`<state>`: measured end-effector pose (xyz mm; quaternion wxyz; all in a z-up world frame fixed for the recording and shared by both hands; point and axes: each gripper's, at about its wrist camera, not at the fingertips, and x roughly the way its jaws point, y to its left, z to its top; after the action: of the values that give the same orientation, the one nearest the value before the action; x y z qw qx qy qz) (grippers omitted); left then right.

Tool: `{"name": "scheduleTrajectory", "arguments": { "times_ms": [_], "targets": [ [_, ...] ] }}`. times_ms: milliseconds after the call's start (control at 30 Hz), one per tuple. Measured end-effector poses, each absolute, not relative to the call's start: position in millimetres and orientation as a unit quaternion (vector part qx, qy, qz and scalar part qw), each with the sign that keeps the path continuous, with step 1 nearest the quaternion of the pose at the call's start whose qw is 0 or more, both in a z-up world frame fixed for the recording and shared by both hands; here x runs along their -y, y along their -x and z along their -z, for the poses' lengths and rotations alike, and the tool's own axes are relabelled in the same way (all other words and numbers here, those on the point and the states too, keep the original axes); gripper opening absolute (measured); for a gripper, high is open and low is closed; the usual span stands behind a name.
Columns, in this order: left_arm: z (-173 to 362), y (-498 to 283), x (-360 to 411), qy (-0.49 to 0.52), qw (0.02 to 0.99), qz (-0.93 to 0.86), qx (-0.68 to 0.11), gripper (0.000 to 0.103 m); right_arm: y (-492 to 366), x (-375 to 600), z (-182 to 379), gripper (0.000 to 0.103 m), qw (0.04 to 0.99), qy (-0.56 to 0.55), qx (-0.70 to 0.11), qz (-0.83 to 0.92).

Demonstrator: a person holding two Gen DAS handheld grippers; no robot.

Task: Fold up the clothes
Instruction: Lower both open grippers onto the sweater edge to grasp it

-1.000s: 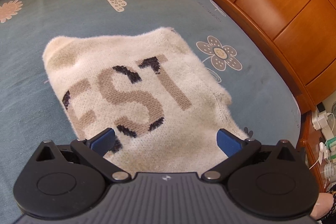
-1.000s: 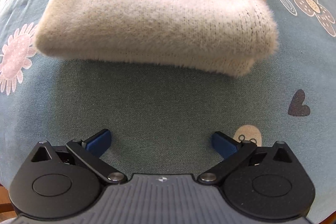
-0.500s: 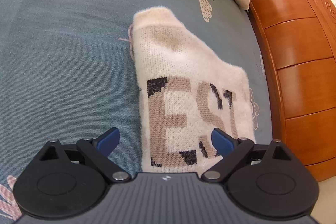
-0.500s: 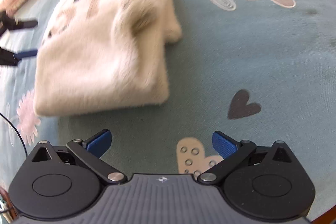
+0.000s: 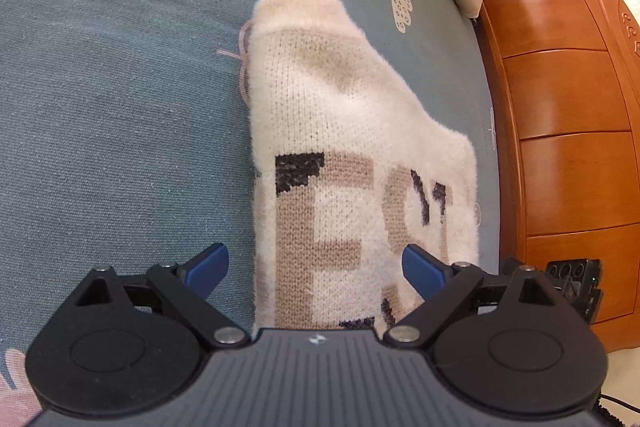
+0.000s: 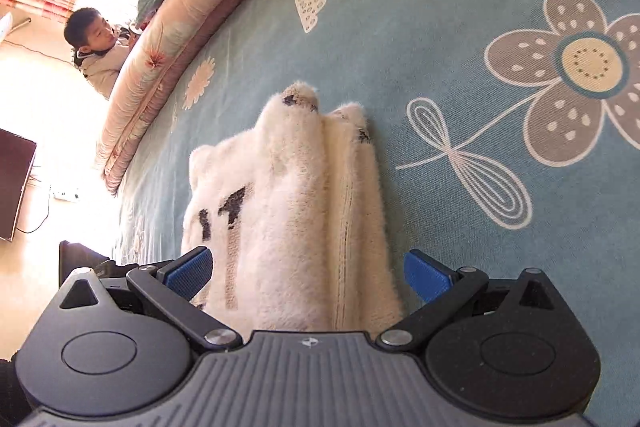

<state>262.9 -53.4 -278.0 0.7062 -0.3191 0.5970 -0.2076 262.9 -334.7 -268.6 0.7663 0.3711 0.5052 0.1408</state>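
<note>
**Two grippers, one folded sweater: bed-top inventory**

Item 1. Cream sweater (image 5: 344,147), fuzzy knit with tan and black lettering, lying folded into a narrow bundle on the blue-green bedsheet (image 5: 120,87). In the right wrist view its stacked layers show along one long edge (image 6: 352,211), which suggests several folds are already made. A loose pinkish thread sits at its far corner.

Item 2. Left gripper (image 5: 316,269), jaws wide, blue pads apart with nothing pressed between them. Its jaws have just been closing slightly, yet they remain broad. One pad stands over bare sheet, the other over the knit, so the bundle's long edge lies between them. Probable reason: lining up to take that side.

Item 3. Right gripper (image 6: 308,273), jaws likewise wide and holding nothing, straddling the near end of the sweater from the other side. The two tools facing the same garment points to a joint lift or a last fold or tidy, judged from position only.

Item 4. Surroundings. Rolled quilt (image 6: 168,47) along the far side of the bed; a wooden headboard (image 5: 560,107) beside the mattress; a person (image 6: 96,47) seated beyond the quilt; a dark screen (image 6: 14,183) on the floor side.

Containers: none visible. No basket, drawer or bin is in sight, so the sweater's destination cannot be told.
</note>
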Motion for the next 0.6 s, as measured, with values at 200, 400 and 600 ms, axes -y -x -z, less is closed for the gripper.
{"name": "scheduleTrajectory", "arguments": {
  "times_ms": [200,400,600],
  "targets": [
    [286.6,-274.5,67.8,0.311,0.695,0.222,-0.61,0.093,-291.1,328.9,306.4,0.103,0.727,-0.428,-0.516,-0.148],
    [294.8,-286.9,81.5,0.314,0.689,0.225,-0.613,0.096,-304.3,332.5,319.8,0.103,0.713,-0.464,-0.502,-0.157],
    [298.7,-286.3,81.1,0.324,0.68,0.234,-0.615,0.097,-305.6,329.6,323.8,0.103,0.704,-0.469,-0.506,-0.169]
  ]
}}
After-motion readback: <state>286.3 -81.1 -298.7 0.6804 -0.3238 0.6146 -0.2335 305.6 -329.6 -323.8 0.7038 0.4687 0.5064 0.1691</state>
